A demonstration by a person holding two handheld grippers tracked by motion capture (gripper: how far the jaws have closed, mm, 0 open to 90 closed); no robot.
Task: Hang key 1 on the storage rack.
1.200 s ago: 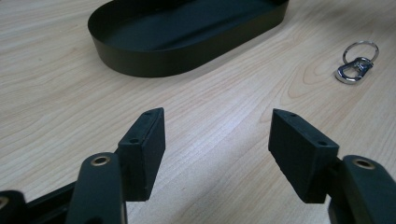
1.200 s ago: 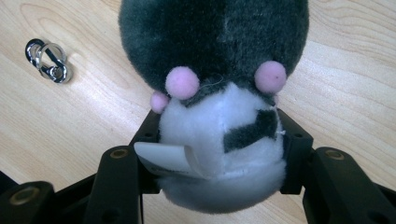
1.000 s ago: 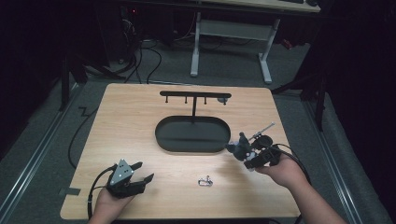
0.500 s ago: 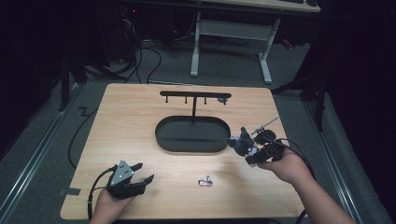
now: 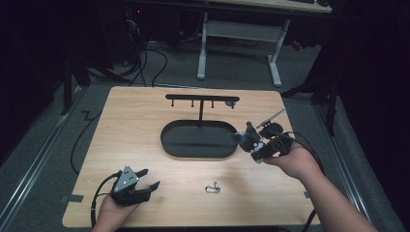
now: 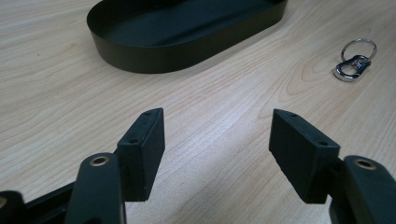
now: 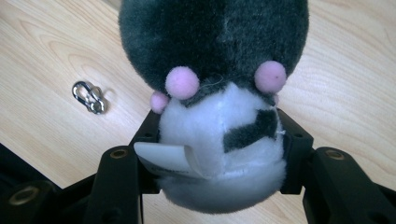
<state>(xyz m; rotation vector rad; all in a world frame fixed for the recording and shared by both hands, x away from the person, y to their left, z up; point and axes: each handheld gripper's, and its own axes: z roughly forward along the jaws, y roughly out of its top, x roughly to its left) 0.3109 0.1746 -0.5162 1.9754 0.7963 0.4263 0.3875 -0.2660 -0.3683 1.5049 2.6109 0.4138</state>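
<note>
My right gripper [image 5: 251, 140] is shut on a small grey and white plush toy [image 7: 219, 93] with pink knobs and a white tag, held above the table by the right end of the black oval tray [image 5: 193, 145]. In the high view the plush toy [image 5: 249, 135] hangs just off the tray's right rim. A silver carabiner with a key ring [image 5: 212, 187] lies on the wood near the front; the same carabiner [image 6: 353, 65] lies beyond my left gripper's jaws, and the carabiner [image 7: 88, 96] lies below the plush. My left gripper [image 5: 147, 178] rests open at the front left, its jaws [image 6: 215, 149] wide apart over bare wood.
A black T-shaped stand with small hooks [image 5: 200, 100] rises from the far side of the tray. The wooden table [image 5: 135, 125] ends close to my left hand at the front. Cables and a white desk frame [image 5: 239, 34] stand on the floor beyond.
My right gripper has lifted with the plush toy and drifted slightly away from the front edge. The left gripper and the carabiner have stayed put.
</note>
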